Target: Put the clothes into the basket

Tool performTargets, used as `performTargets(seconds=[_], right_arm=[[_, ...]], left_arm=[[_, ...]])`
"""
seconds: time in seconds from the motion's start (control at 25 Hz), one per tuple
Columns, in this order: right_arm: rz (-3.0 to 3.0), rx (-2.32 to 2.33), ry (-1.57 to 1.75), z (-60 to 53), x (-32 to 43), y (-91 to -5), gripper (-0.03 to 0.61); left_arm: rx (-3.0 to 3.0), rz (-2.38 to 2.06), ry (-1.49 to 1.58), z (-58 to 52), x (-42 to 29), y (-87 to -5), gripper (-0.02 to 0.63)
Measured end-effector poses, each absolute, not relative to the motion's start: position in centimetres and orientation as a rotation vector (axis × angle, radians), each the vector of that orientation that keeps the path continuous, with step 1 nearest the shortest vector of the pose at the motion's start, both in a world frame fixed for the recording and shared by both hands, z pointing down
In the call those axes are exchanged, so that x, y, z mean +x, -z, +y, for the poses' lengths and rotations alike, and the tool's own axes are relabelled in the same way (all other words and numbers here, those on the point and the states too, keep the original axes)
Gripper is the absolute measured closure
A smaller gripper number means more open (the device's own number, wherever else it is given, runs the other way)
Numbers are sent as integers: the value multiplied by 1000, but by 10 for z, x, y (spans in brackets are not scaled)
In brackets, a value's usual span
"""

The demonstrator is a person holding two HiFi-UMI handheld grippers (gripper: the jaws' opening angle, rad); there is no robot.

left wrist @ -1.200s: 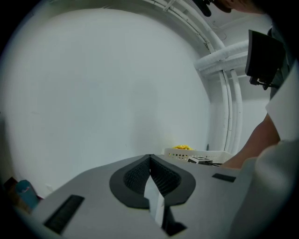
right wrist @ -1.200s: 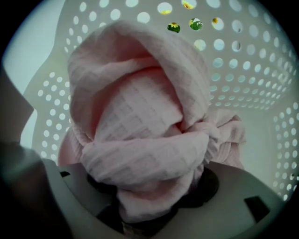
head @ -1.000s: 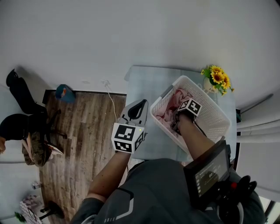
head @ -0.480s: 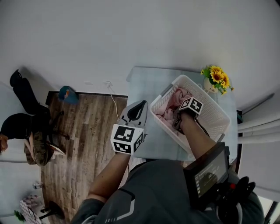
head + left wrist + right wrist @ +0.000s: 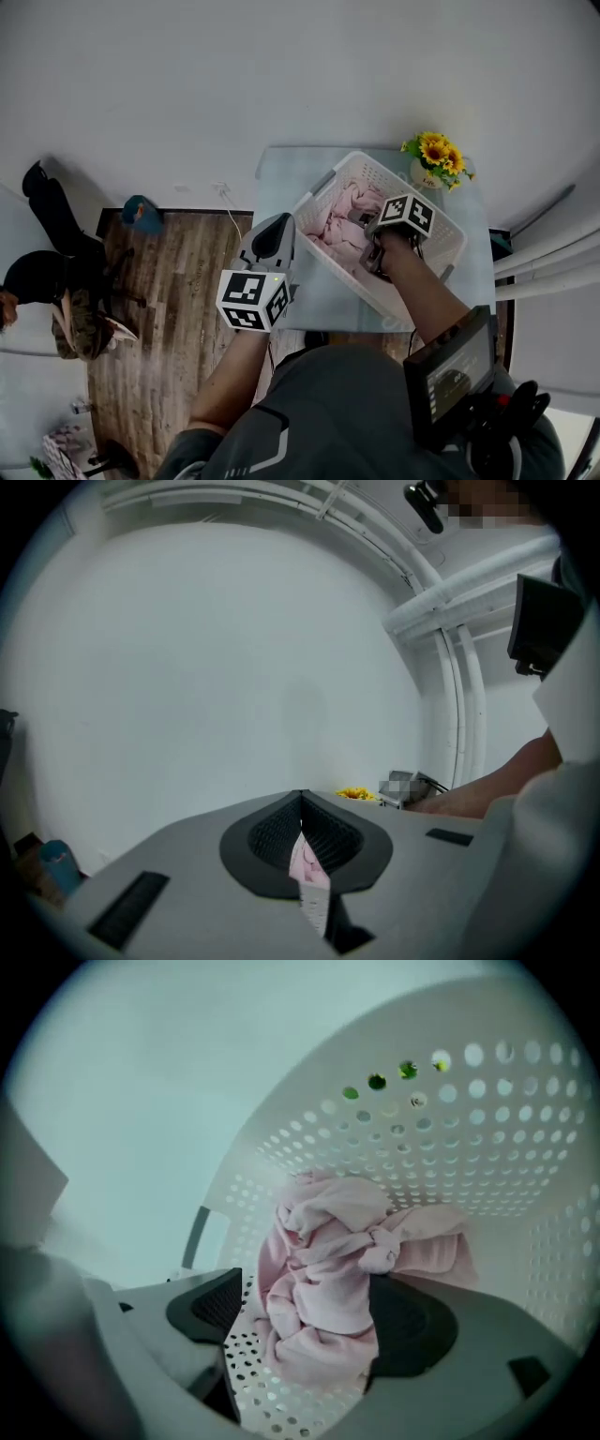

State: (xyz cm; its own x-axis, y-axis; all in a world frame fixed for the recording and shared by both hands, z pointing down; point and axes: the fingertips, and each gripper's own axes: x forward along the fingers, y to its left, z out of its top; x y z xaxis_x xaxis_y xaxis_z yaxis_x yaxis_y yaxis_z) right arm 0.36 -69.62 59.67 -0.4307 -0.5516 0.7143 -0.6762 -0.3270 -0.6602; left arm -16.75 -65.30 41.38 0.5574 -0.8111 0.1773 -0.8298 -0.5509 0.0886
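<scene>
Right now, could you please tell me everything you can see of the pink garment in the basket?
The pink garment is a soft, plush-looking cloth, crumpled into a loose heap with one part tied in a knot. It lies inside the white perforated basket, resting on its floor. The right tongs frame it with jaws wide apart, having just been opening; the pads do not press it. A small pink scrap pinched in the shut left tongs is apart from it.
</scene>
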Motion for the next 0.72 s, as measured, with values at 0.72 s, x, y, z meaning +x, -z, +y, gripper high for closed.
performTargets(seconds=[0.72], right_arm=[[-2786, 1204, -1052, -544, 30, -364, 214]], left_arm=[[2706, -1469, -33, -481, -66, -354, 605]])
